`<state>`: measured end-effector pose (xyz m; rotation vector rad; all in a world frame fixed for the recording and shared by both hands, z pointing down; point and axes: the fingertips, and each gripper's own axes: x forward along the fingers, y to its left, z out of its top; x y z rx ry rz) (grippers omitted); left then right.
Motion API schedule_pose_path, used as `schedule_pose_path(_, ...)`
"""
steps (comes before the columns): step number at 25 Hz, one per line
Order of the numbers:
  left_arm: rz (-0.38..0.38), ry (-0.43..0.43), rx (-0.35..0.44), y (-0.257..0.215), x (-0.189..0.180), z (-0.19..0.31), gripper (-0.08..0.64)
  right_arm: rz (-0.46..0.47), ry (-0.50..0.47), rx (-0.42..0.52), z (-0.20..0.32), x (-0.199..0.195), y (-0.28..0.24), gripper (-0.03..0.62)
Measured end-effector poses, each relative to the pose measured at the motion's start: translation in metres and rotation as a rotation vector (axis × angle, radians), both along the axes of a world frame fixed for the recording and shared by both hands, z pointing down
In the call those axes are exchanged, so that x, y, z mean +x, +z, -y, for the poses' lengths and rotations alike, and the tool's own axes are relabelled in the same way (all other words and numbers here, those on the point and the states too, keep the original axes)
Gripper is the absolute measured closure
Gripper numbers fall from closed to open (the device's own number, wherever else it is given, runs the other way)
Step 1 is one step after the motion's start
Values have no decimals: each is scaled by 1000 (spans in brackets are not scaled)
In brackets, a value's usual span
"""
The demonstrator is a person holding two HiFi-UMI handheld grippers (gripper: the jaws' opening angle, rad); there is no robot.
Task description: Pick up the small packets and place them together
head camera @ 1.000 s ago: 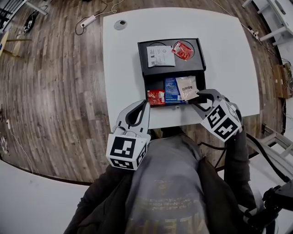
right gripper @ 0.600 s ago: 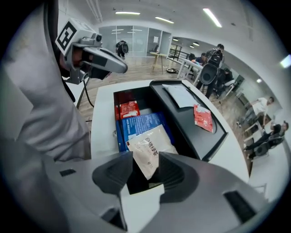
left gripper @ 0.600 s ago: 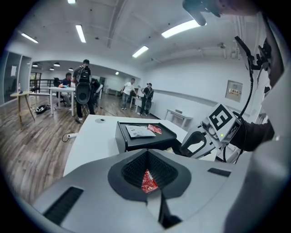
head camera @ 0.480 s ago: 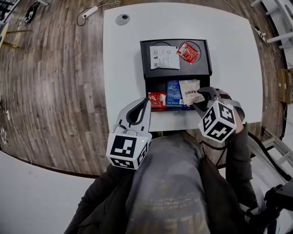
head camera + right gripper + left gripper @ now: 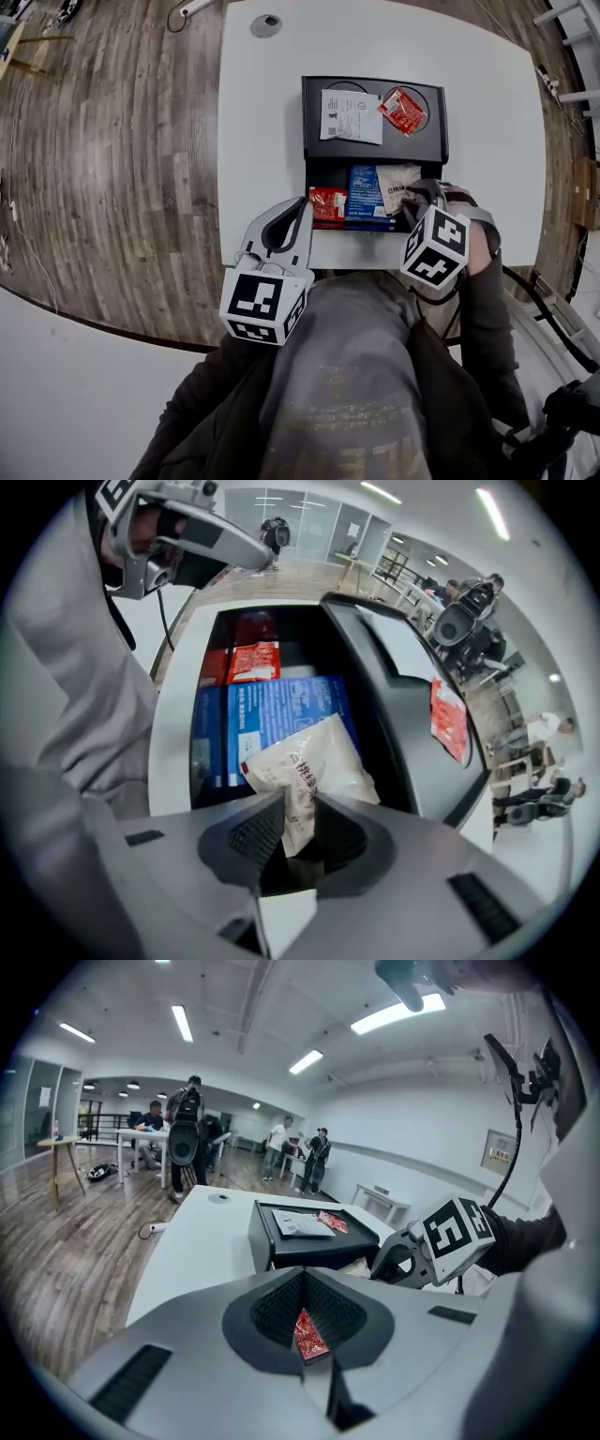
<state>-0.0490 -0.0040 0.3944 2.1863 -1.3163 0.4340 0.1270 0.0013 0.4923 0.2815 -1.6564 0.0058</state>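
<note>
A black two-level box sits on the white table. Its upper shelf carries a white packet and a red packet. The lower compartment holds a red packet, a blue packet and a beige-white packet. My right gripper points steeply down into that compartment. Its jaws have just been closing, and the pads press on the beige-white packet, which rests on the blue packet. My left gripper is shut at the box's near left corner. The red packet shows below its tips.
The white table has a round cable port at its far left and wood floor around it. The person's grey-shirted torso fills the near side. In the left gripper view, people and a speaker on a stand are far behind.
The right gripper has sunk into the lower compartment and rolled, bringing the beige-white packet down onto the blue one. The left gripper has dropped slightly.
</note>
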Motion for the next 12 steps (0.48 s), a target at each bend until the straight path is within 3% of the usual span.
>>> schedule_pose_path(3,0,-2,5,0,1,-1,557,31,41,42,9,1,-3,564)
schedule_pose_path(8,5,-8,15,-4,0,-3,557,168,151,36,10,-3,-14,569)
schedule_pose_path(12,8,-4,36,-9,0,-6,557,254,172,23,0,-11,-34,569)
